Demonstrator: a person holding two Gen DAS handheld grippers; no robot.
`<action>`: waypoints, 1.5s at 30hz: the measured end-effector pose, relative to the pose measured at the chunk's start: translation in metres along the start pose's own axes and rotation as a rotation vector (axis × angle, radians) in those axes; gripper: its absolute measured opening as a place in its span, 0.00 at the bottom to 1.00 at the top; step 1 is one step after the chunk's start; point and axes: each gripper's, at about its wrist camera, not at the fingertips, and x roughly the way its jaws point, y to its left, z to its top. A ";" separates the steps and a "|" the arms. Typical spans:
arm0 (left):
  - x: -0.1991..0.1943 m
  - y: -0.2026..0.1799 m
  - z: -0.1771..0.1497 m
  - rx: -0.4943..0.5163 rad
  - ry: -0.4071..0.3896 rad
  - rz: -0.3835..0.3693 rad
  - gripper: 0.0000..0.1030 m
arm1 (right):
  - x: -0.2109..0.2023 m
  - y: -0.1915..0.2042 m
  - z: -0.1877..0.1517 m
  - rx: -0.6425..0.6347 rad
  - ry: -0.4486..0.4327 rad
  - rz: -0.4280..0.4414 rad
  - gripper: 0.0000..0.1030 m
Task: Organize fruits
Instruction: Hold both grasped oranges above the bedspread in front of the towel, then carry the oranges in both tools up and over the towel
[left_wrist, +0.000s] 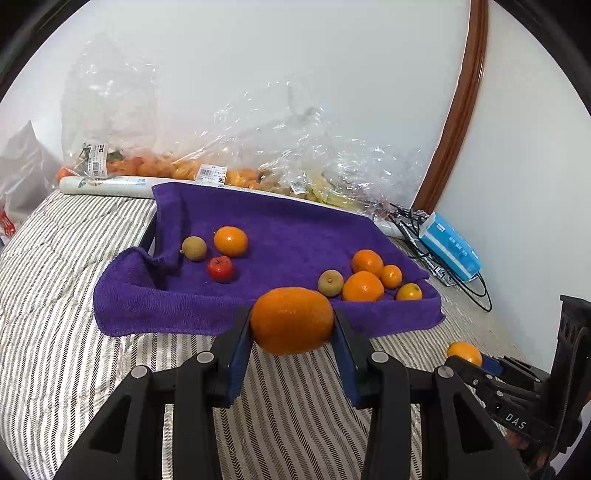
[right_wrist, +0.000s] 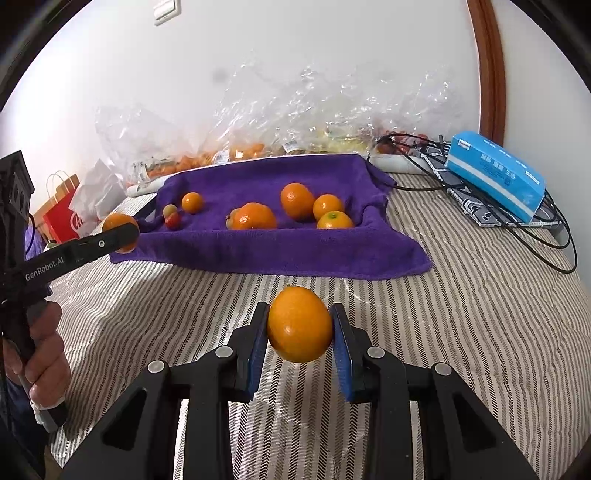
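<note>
1. Left wrist view: left gripper (left_wrist: 292, 320) is pinching a big orange (left_wrist: 291, 320) btwn its blue pads, held just in front of the near edge of the purple towel (left_wrist: 288, 229).
2. On the towel: left group = a greenish-brown fruit (left_wrist: 194, 248), an orange (left_wrist: 231, 241) & a small red fruit (left_wrist: 221, 268). Right group = several oranges, e.g. one at (left_wrist: 363, 286), w/ another greenish fruit (left_wrist: 330, 283) touching them.
3. Far right, the right gripper (left_wrist: 467, 356) shows w/ a small orange (left_wrist: 464, 352) at its tip.
4. Right wrist view: right gripper is clamped on that small orange (right_wrist: 300, 324), up off the striped bedcover (right_wrist: 461, 314), towel well beyond.
5. Left gripper (right_wrist: 122, 230) comes in from the left holding its orange (right_wrist: 119, 221) at the towel's left corner; a hand (right_wrist: 46, 354) grips its handle.
6. Behind: clear plastic bags (right_wrist: 314, 110) of fruit along the wall, blue tissue pack (right_wrist: 496, 175) on the right.
</note>
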 end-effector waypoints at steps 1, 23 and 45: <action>0.000 0.000 0.000 -0.002 0.000 -0.003 0.38 | 0.000 0.000 0.000 -0.001 -0.001 0.002 0.32; -0.003 0.004 0.000 -0.029 -0.005 -0.005 0.38 | -0.006 0.001 0.000 0.020 -0.037 0.027 0.32; 0.002 0.027 0.059 -0.089 -0.031 0.051 0.38 | -0.008 0.037 0.081 -0.110 -0.146 0.086 0.32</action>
